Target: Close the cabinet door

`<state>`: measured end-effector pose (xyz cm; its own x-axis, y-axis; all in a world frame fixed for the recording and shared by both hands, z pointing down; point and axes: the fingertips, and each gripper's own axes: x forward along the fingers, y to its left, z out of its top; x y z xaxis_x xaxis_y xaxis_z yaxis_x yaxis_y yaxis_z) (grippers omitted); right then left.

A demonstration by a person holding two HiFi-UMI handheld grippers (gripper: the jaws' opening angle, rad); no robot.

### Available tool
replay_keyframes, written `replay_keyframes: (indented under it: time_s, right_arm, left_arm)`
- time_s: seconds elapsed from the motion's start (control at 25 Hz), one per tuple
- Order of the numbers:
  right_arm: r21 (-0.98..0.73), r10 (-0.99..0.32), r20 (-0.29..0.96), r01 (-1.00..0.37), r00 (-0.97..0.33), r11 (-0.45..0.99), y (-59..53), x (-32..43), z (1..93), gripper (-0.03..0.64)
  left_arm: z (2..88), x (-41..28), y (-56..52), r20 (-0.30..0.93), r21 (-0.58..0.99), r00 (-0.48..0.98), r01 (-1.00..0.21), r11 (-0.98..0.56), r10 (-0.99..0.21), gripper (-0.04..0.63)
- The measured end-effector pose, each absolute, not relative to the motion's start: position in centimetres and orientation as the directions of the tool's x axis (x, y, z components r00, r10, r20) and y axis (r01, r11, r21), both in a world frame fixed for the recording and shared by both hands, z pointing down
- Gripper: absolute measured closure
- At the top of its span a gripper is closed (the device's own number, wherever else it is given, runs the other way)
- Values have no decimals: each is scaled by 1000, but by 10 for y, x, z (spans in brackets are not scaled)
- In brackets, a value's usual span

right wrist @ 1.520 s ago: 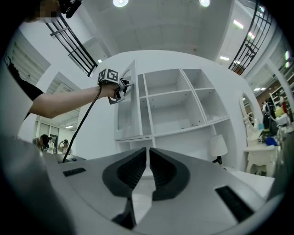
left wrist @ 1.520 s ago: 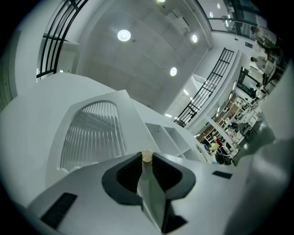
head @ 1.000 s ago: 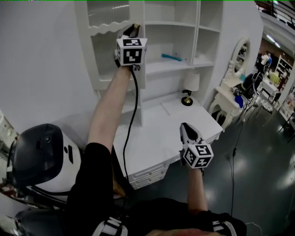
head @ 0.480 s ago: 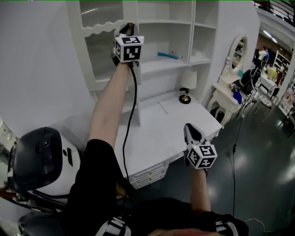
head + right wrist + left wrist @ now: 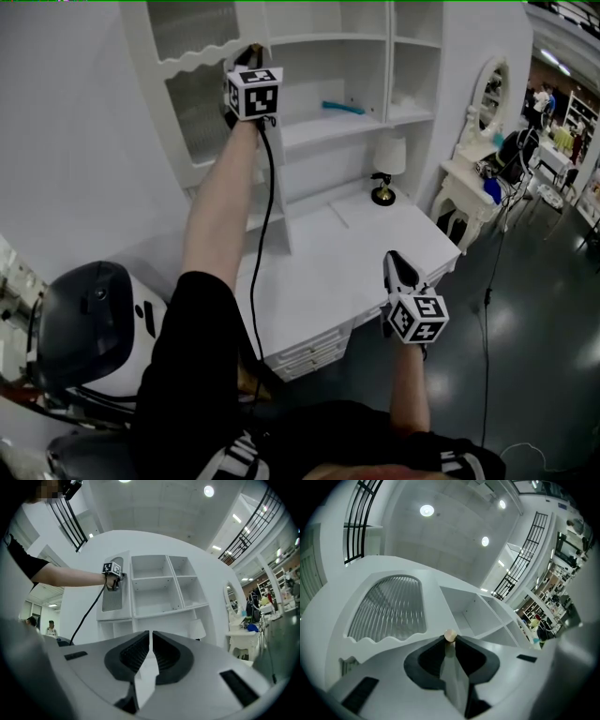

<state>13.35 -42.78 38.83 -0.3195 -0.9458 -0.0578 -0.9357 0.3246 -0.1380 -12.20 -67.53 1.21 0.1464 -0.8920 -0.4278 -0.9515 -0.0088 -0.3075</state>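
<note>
Your white worktop point(image 5: 319, 272) carries a small lamp point(image 5: 388, 161) near its back edge. A turquoise object point(image 5: 343, 108) lies on the shelf point(image 5: 309, 133) above. At your right stands a dressing table point(image 5: 464, 190) with an oval mirror point(image 5: 494, 94).

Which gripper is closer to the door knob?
Left. The left gripper is clamped on the knob of the cabinet door; the right gripper hangs far below it, by the desk's front edge.
</note>
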Motion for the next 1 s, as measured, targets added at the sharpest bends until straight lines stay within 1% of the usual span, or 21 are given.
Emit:
replay_keyframes:
  time_s: [0.44, 0.64, 1.0]
  right_arm:
    - [-185, -957, -43, -939, -286, 289, -434, 153, 405, 577]
    - [-186, -961, -34, -943, -275, 277, -438, 158, 408, 577]
    - [-197, -967, -33, -947, -254, 255, -439, 165, 410, 577]
  left_arm:
    - [15, -127, -700, -395, -308, 117, -951, 12, -911, 517]
    - [13, -131, -709, -399, -311, 118, -950, 13, -909, 517]
    - [15, -136, -722, -355, -309, 111, -951, 4, -928, 517]
